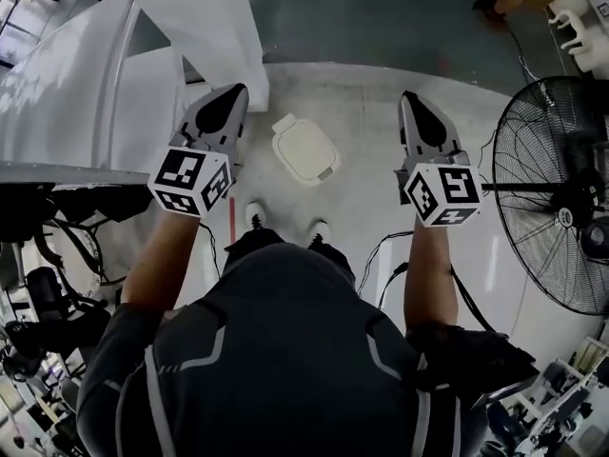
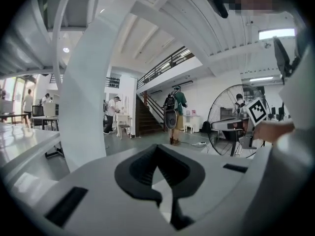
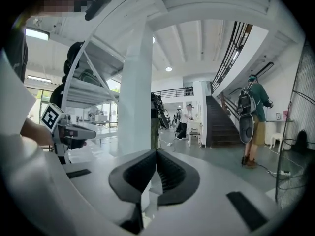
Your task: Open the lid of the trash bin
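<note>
The person's dark-clad torso [image 1: 285, 350] fills the bottom of the head view, both forearms reaching forward.

The trash bin [image 1: 304, 149] stands on the pale floor [image 1: 371, 122], just ahead of the person's shoes [image 1: 255, 215]. Seen from above, it falls between the two claws but sits well below them. Its cream lid is down. A small tab [image 1: 327, 172] juts from the near-right edge and a smaller nub [image 1: 284, 122] from the far-left corner.

The lid looks like thin moulded plastic, so it is probably light, stiff and rather smooth. The nub is likely the hinge, which would make the tab the natural place to pinch or hook from beneath. A bin this small may slide or tip on the glossy floor if it is pulled sideways rather than up.

The left claw [image 1: 236, 91] and the right claw [image 1: 409, 98] are both held at chest height. Each has its jaws brought together at the tips with nothing between them, as each gripper view confirms. Those views look out level across a hall and do not show the bin. The claws would have to come down and part before any grasp.

Further out, a large fan [image 1: 557, 193] stands at the right, a white stair structure [image 1: 205, 17] rises at the left, and cables [image 1: 381, 250] trail over the floor.
</note>
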`<state>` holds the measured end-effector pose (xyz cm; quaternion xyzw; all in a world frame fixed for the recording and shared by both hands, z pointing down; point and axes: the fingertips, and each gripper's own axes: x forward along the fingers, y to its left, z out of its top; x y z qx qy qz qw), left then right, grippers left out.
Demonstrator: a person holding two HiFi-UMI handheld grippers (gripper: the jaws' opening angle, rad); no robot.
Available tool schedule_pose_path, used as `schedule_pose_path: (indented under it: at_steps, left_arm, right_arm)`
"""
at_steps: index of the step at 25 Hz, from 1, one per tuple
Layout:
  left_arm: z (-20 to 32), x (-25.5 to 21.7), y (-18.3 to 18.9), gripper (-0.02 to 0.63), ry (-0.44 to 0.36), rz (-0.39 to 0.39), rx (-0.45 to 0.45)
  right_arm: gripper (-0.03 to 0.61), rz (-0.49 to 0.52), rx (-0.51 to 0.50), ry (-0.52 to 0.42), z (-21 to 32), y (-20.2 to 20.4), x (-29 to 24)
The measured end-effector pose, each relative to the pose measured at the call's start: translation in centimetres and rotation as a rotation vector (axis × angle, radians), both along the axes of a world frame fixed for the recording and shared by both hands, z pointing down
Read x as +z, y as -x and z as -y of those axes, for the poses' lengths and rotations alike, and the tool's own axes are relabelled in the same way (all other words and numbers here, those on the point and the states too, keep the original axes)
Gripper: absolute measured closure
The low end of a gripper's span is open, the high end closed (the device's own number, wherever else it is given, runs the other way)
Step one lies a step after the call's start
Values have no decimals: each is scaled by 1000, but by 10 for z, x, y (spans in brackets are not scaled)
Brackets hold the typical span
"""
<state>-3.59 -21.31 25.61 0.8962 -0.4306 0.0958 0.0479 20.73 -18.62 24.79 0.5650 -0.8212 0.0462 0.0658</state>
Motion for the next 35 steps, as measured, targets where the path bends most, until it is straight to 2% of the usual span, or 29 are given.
schedule_pose_path:
  at_steps: [4,8,13,18,30,35]
  left_arm:
    - [17,9,15,606,14,-12,20]
    - [38,38,15,606,65,-12,43]
    - [37,98,11,606,183,-2,75]
    - [42,154,11,606,227,53,30]
    - [16,308,0,606,409,117,91]
    - [4,354,9,606,468,118,44]
  right_arm:
    - [551,-35,24,30,12,11,10]
    - [551,-42,32,94,32,15,47]
    - [551,-28,43,171,37,15,117]
    - [551,-54,2,241,39,24,185]
    - [549,-99,-41,476,21,30,360]
    - [549,-101,-57,559,5,38,423]
